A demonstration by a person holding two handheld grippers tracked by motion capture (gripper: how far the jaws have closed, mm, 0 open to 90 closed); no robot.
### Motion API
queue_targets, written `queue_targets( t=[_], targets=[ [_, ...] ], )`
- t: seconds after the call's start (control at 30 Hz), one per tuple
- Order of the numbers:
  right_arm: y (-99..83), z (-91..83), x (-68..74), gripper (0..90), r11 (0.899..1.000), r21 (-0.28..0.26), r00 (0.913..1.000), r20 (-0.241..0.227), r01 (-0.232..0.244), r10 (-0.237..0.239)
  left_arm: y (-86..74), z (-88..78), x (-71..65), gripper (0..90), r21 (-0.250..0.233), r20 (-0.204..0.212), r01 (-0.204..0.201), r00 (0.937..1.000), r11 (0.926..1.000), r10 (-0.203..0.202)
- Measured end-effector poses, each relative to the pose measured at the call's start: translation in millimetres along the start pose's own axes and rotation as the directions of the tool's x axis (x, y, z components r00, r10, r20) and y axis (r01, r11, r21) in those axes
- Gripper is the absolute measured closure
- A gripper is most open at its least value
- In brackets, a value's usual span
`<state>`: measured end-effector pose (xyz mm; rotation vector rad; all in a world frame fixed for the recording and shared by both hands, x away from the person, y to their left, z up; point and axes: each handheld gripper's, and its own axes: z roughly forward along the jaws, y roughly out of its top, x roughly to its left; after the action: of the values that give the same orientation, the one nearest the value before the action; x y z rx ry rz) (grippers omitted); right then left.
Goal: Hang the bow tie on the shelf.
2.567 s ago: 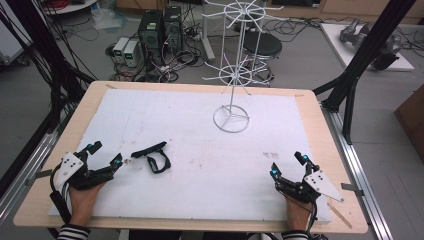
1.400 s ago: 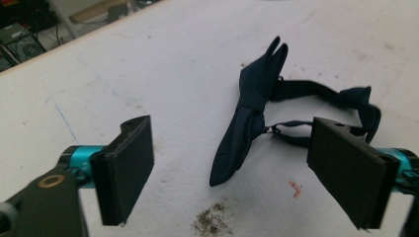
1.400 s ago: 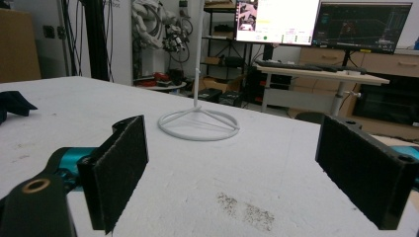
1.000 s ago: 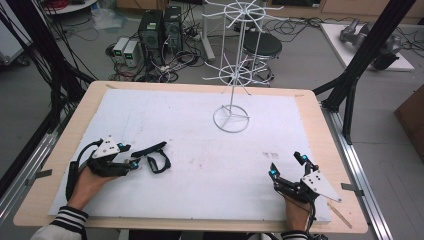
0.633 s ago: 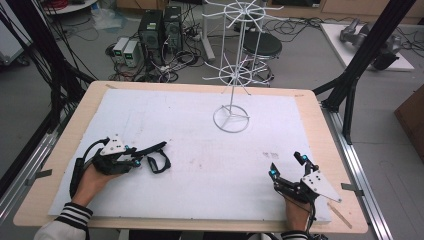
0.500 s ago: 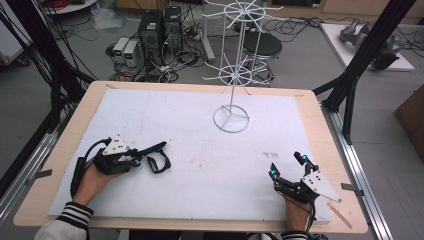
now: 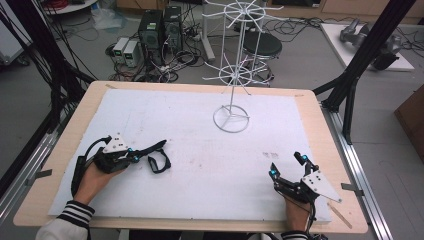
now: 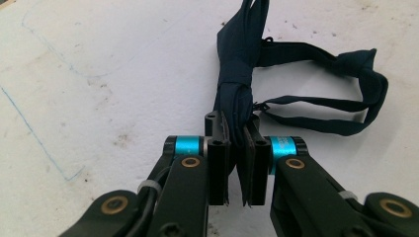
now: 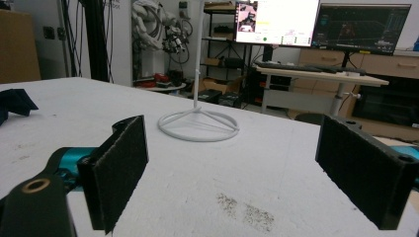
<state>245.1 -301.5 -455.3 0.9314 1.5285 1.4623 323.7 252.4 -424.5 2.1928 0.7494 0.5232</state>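
Two hand-held grippers sit low on a white foam-like sheet (image 7: 200, 125) that covers a pale wooden table (image 7: 80, 115). The left gripper (image 8: 236, 163), held in the person's left hand (image 7: 92, 175) with a striped cuff at the wrist, has its jaws clenched on the folded middle of a dark navy fabric bow tie with a thin strap (image 8: 242, 94); the cloth is pinched between the two black pads. The tie's strap loops out on the sheet just beyond the jaws, and in the high view the tie (image 7: 157, 157) lies at the left part of the sheet, just right of that gripper (image 7: 135, 155).

The right gripper (image 9: 247, 163) rests near the sheet's front right corner, its jaws spread wide with nothing between them; in the high view it (image 7: 287, 172) sits well apart from the tie.

A white wire display stand with a ring base and radiating hooks (image 7: 231, 117) stands upright toward the far middle of the sheet; the right gripper view shows its ring base (image 9: 197, 126) ahead.

No brand, label or legible writing can be made out: the monitors (image 9: 276, 22) behind the table are too blurred to read. Faint blue pen lines (image 8: 34, 133) mark the sheet. No containers sit on the table.
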Motion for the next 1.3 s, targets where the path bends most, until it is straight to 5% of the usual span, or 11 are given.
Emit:
queue_targets(
  t=[0.23,0.53,0.9,1.3],
  targets=[
    [-0.1,-0.2,0.2,11.8,1.000,0.000,1.0000,0.000,0.000,0.000,2.2,-3.6,-0.8,83.3,-0.058,0.012,0.006,0.9999,0.9983,-0.005],
    [-0.1,-0.2,0.4,11.8,1.000,-0.001,1.0000,0.003,0.001,0.000,8.4,-13.0,-2.1,83.5,-0.170,0.022,0.018,0.9997,0.9852,-0.014],
    [-0.1,-0.4,0.3,11.8,1.000,0.000,1.0000,0.003,-0.005,0.005,24.7,-18.1,-7.2,83.9,-0.273,0.039,0.036,0.9989,0.9614,-0.026],
    [-0.1,-0.4,0.1,11.8,1.000,-0.001,1.0000,0.004,-0.006,0.006,58.1,-16.4,-18.8,84.2,-0.381,0.089,0.052,0.9958,0.9230,-0.020]
  ],
)
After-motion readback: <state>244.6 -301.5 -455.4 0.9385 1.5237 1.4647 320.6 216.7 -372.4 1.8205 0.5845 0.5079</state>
